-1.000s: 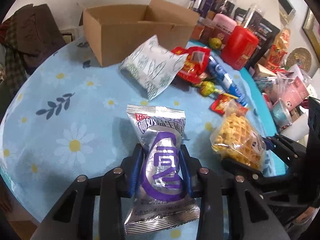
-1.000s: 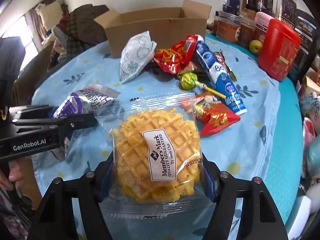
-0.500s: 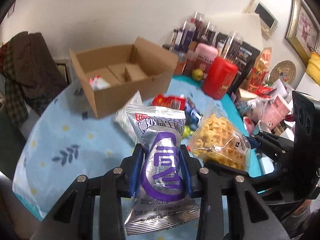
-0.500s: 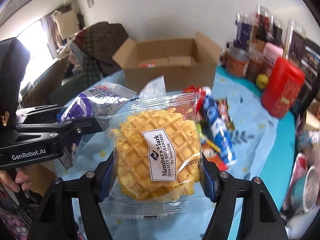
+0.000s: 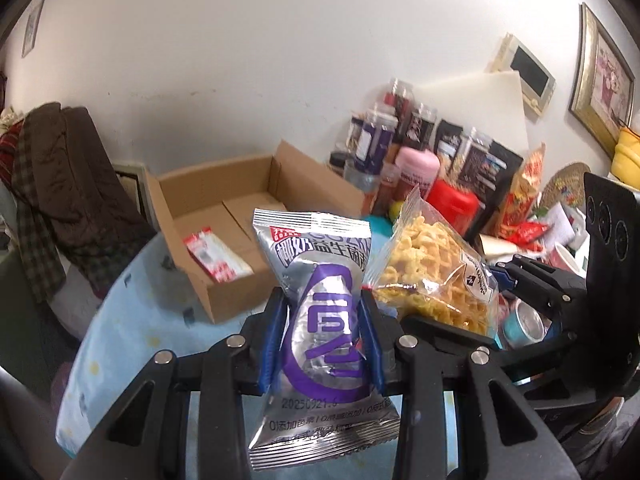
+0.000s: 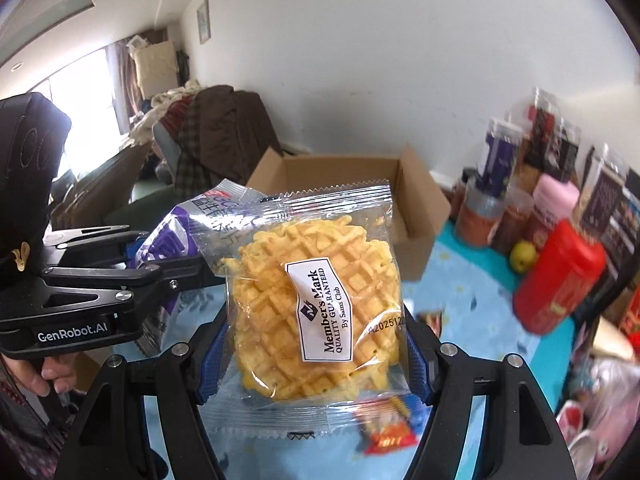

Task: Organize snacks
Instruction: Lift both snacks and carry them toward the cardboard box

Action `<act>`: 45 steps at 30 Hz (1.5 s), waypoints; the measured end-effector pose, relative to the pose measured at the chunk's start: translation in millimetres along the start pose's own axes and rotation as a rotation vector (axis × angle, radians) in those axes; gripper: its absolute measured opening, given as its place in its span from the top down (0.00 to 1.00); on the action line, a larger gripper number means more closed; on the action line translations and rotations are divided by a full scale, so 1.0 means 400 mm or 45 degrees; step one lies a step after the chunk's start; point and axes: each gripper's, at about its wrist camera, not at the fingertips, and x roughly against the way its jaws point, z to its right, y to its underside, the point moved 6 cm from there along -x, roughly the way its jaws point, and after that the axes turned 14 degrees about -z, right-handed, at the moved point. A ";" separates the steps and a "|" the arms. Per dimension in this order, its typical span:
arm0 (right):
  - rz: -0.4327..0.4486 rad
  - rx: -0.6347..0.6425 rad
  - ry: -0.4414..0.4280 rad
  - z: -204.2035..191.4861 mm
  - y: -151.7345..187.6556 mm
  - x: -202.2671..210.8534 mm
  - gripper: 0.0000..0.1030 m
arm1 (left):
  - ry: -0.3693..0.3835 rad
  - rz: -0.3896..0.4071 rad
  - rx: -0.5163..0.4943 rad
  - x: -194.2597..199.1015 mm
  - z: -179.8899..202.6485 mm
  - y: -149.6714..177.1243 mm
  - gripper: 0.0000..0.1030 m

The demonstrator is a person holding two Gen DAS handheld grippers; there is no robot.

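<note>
L gripper [image 5: 322,330] had its jaws pinching a silver-and-purple snack packet [image 5: 320,320] across its waist, blue pads pressed into both sides; packet stood upright btwn the jaws, top seal up, bottom seal hanging below them. From the R wrist view the same L gripper [image 6: 160,258] sat to the left of the R jaws, a person's hand [image 6: 48,372] on its handle, the packet [image 6: 172,240] poking out past it.

R gripper [image 6: 312,344] had its jaws clamped on a clear-wrapped waffle [image 6: 316,300] w/ a white "Member's Mark" label; jaws stood fairly wide, pads against the wrapper's L and R edges, waffle face-on and upright btwn them. In the L wrist view that waffle [image 5: 432,272] was just right of the L jaws, near the packet; whether the two touched couldn't be told. R gripper [image 5: 532,288] was behind it.

Ahead of and beyond both sets of jaws: an open cardboard box [image 5: 240,240] on the desk [image 5: 120,320] w/ its blue floral cloth. Inside the box lay a red-and-white wrapper [image 5: 216,258]. Right of the R jaws: red canister [image 6: 560,280], pink-lidded jar [image 6: 554,204], a small green-yellow fruit [image 6: 522,256], and dark-labelled jars [image 6: 500,156] by the wall. Below the R jaws, partly hidden by the waffle, a red-and-blue snack wrapper [image 6: 390,436] lay on the cloth. Far left of the jaws, dark clothing [image 5: 60,184] was heaped up.
</note>
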 end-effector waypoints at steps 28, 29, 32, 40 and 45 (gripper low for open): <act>0.103 0.049 0.020 0.145 -0.416 -0.186 0.30 | -0.120 0.082 -0.030 -0.152 -0.192 -0.410 0.66; 0.098 0.053 0.020 0.146 -0.426 -0.199 0.30 | -0.129 0.076 -0.025 -0.164 -0.200 -0.419 0.66; 0.084 0.070 0.034 0.152 -0.449 -0.236 0.30 | -0.146 0.061 -0.014 -0.198 -0.227 -0.444 0.66; 0.020 0.081 0.028 0.187 -0.490 -0.341 0.30 | -0.179 -0.007 0.024 -0.292 -0.289 -0.480 0.66; -0.036 0.083 0.050 0.200 -0.497 -0.402 0.30 | -0.191 -0.082 0.038 -0.352 -0.316 -0.475 0.66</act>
